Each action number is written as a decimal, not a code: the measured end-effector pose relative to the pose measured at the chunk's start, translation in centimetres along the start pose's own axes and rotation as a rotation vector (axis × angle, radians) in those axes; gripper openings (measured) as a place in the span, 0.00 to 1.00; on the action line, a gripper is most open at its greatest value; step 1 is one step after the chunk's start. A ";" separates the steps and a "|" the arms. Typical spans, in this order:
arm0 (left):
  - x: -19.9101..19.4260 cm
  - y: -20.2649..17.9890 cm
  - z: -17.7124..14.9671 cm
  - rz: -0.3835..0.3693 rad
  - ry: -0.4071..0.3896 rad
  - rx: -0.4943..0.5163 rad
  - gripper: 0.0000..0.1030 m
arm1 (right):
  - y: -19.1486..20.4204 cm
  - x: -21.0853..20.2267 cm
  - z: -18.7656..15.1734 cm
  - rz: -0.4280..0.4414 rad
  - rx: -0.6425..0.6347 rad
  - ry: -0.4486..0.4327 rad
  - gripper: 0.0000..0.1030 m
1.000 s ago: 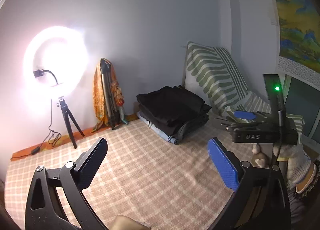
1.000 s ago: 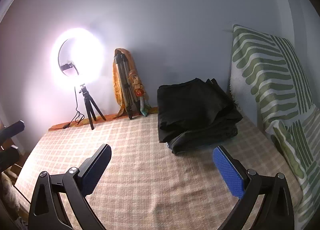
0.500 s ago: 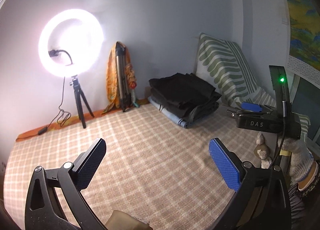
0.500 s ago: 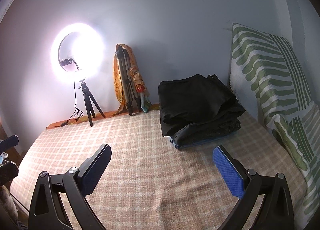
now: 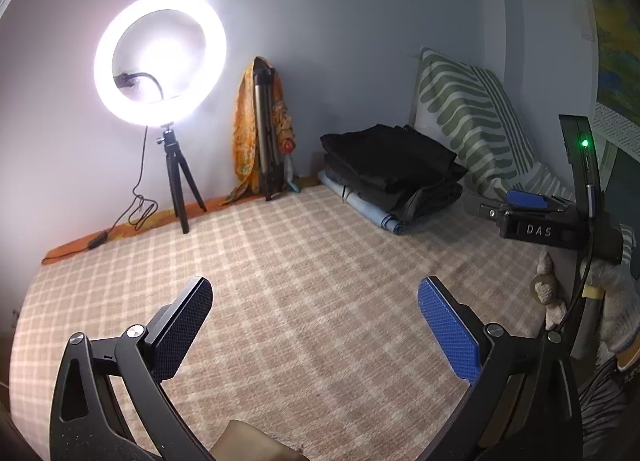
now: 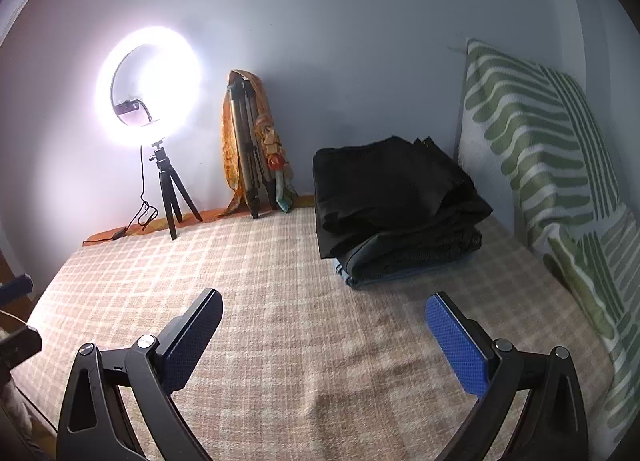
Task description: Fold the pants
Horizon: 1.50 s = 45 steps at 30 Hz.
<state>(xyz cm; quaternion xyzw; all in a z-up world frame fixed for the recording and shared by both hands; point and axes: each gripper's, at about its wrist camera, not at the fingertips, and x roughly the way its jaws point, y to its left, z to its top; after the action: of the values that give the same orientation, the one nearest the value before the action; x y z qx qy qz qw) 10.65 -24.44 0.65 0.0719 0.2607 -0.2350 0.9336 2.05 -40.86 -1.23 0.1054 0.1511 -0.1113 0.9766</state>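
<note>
- Left gripper (image 5: 315, 331): jaws spread wide, nothing between them, held above the checked blanket (image 5: 304, 285).
- Right gripper (image 6: 324, 337): jaws also wide and holding nothing, above the same blanket; in the left view it shows at the right edge, in a gloved hand (image 5: 614, 301).
- Pants (image 6: 394, 197): a folded stack at the far side near the wall, black pairs on top, a pale blue one at the bottom, just beside the striped pillow (image 6: 548, 165).
- Ring light (image 6: 150, 87) on a tripod glows at far left; 1 more tripod (image 6: 250, 157), draped with orange cloth, leans on the wall.
</note>
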 end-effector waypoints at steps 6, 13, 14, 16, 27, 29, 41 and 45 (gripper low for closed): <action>0.5 0.3 -0.6 0.009 0.027 -0.005 0.99 | -0.1 0.2 -0.1 -0.002 0.005 0.008 1.00; 0.6 0.7 -0.8 0.012 0.039 -0.009 0.99 | 0.1 0.5 -0.4 0.006 0.000 0.023 1.00; 0.6 0.7 -0.8 0.012 0.040 -0.010 0.99 | 0.0 0.5 -0.3 0.006 0.001 0.022 1.00; 0.6 0.9 -0.8 0.015 0.039 -0.010 0.99 | 0.0 0.5 -0.4 0.005 0.003 0.022 1.00; 0.4 1.1 -0.9 0.021 0.030 -0.014 0.99 | -0.2 0.6 -0.4 0.009 0.024 0.028 1.00; 0.4 1.1 -0.9 0.023 0.029 -0.012 0.99 | -0.2 0.6 -0.5 0.009 0.027 0.030 1.00; 0.3 1.1 -0.9 0.021 0.028 -0.012 0.99 | -0.2 0.7 -0.6 0.013 0.028 0.033 1.00; 0.3 1.1 -0.9 0.022 0.026 -0.014 0.99 | -0.2 0.8 -0.6 0.016 0.034 0.035 1.00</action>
<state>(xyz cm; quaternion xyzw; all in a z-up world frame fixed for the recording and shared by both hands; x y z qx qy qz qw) 10.97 -23.41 -0.24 0.0711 0.2739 -0.2220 0.9331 2.60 -41.07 -2.07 0.1252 0.1654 -0.1043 0.9727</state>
